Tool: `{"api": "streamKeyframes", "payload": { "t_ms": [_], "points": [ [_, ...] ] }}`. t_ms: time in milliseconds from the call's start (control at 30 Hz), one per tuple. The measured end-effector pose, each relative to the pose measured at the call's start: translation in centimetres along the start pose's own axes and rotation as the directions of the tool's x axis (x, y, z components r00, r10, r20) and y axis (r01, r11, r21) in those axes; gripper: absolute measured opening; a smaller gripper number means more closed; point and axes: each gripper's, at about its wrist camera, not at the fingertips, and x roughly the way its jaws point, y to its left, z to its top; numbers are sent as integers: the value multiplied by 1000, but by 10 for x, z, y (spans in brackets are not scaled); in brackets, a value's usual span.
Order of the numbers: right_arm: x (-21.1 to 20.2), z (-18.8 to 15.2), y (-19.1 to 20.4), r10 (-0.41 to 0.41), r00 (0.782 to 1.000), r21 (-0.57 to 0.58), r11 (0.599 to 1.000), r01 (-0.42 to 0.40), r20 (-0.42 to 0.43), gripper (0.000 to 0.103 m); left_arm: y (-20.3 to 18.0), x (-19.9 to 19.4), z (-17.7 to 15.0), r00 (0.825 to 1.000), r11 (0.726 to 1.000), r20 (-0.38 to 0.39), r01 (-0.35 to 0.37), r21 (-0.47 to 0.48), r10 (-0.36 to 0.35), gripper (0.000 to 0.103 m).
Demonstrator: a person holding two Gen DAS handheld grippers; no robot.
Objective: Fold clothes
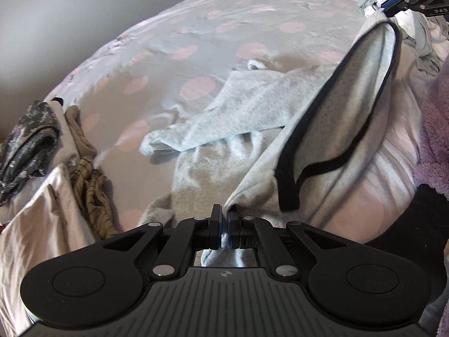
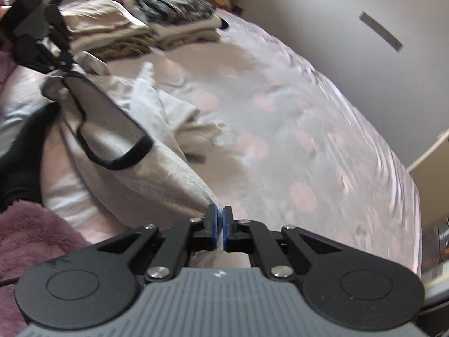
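Both tongs pinch the grey garment [image 1: 350, 106]: left gripper [image 1: 225, 219] and right gripper [image 2: 220, 219] each clamp an edge, stretching its black-trimmed side taut above the bed [image 1: 196, 28]. Folded clothes [image 2: 174, 14] stack at one bed corner; this garment is still unfolded. No containers show.

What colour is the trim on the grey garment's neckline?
Black trim on the light grey garment, clearest in the left wrist view.
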Motion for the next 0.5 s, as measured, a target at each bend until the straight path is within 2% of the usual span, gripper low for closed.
{"api": "streamKeyframes", "payload": {
  "t_ms": [133, 233, 333, 400, 467, 500],
  "points": [
    [39, -11, 2, 24, 998, 47, 999, -21, -56, 4, -5, 17, 4, 999, 1000, -33, -19, 12, 19, 2],
    [52, -16, 6, 40, 996, 49, 998, -37, -75, 4, 1, 22, 5, 999, 1000, -49, -20, -1, 20, 2],
    [54, -15, 6, 58, 995, -4, 998, -59, -84, 6, 4, 20, 9, 998, 1000, -52, -24, 9, 25, 2],
    [46, -8, 10, 73, 995, -89, 993, -80, -73, 10, 4, 19, 12, 998, 999, -49, -27, 21, 28, 2],
    [35, 0, 16, 91, 994, -191, 976, -101, -58, 26, 3, 18, 14, 998, 999, -45, -30, 33, 31, 2],
    [30, 4, 18, 100, 994, -242, 964, -110, -51, 27, 3, 18, 15, 999, 999, -44, -29, 37, 31, 2]
  ]
}}
